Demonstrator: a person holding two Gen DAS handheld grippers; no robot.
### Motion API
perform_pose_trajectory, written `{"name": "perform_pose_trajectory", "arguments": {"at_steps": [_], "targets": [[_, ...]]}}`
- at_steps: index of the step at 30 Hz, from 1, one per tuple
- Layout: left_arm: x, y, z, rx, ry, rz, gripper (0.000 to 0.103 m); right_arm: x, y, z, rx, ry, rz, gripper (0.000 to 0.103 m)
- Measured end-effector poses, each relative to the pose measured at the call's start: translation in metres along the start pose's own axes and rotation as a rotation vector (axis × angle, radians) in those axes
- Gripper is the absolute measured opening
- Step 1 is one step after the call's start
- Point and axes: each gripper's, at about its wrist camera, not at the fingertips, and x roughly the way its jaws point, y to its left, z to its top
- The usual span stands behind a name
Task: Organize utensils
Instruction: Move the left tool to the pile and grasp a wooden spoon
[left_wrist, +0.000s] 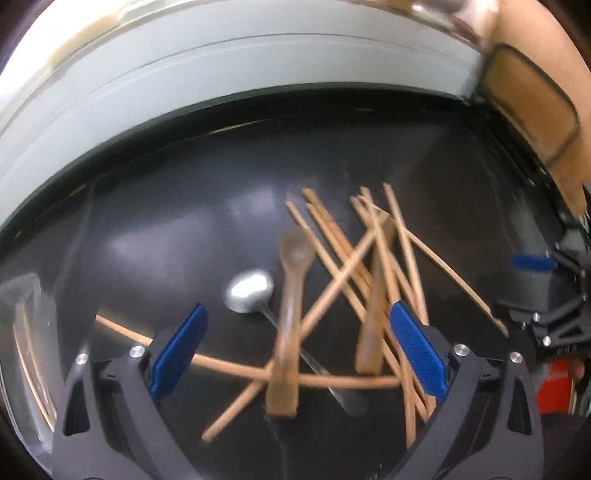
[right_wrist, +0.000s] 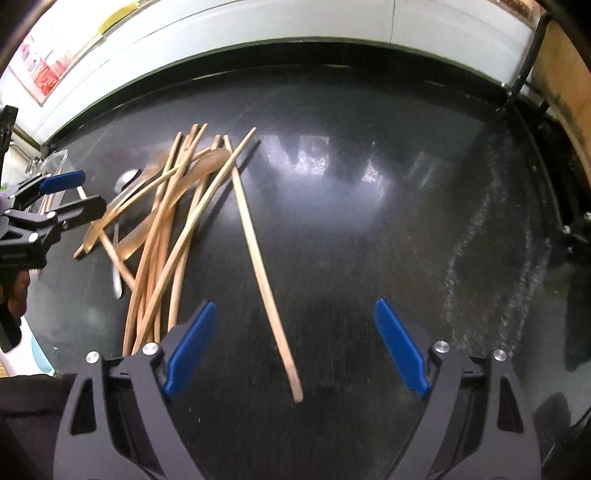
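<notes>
Count on the black tabletop (right_wrist: 351, 240): wooden spoons (left_wrist: 291, 295), 2; metal spoon (left_wrist: 250, 290), 1; wooden chopsticks (left_wrist: 369, 258), roughly 10 (pile crossed and blurred, exact number not resolvable), one stray chopstick (right_wrist: 264, 280) apart from the heap.

A tangle of chopsticks (right_wrist: 173, 229) and spoons (left_wrist: 290, 295) crowded the left half of the dark worktop (right_wrist: 369, 240), a clear container (left_wrist: 26, 332) at its left edge; the right half lay open, one chopstick (right_wrist: 258, 266) slanting across it.
</notes>
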Motion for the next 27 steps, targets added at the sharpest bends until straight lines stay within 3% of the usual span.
{"name": "perform_pose_trajectory", "arguments": {"at_steps": [3,6,9,14,16,21,22,25,26,27], "targets": [[0.010,0.007,0.003,-0.010,0.022,-0.012,0.084,0.010,-0.006,0.012,0.005,0.010,0.009,0.080],[0.019,0.014,0.004,0.005,0.058,-0.006,0.082,0.018,-0.010,0.024,0.010,0.016,0.011,0.077],[0.019,0.012,0.001,0.035,0.044,0.015,0.081,0.026,-0.013,0.036,-0.005,0.017,-0.002,0.069],[0.022,0.012,-0.008,0.031,0.036,0.005,0.069,0.030,-0.001,0.046,-0.105,0.005,-0.045,0.056],[0.026,0.011,-0.012,0.034,0.053,0.019,0.057,0.030,0.006,0.046,-0.146,-0.003,-0.061,0.044],[0.022,0.009,-0.022,0.065,0.048,0.007,0.045,0.032,0.018,0.049,-0.215,-0.015,-0.062,0.032],[0.021,0.008,-0.023,0.070,0.049,0.002,0.041,0.033,0.020,0.049,-0.219,-0.014,-0.059,0.025],[0.024,0.007,-0.027,0.083,0.074,-0.014,0.027,0.035,0.025,0.052,-0.224,-0.003,-0.046,0.013],[0.023,0.006,-0.027,0.081,0.075,-0.019,0.019,0.036,0.026,0.052,-0.225,0.000,-0.038,0.010],[0.023,0.005,-0.027,0.082,0.081,-0.016,0.018,0.036,0.028,0.052,-0.223,0.001,-0.036,0.008]]}}
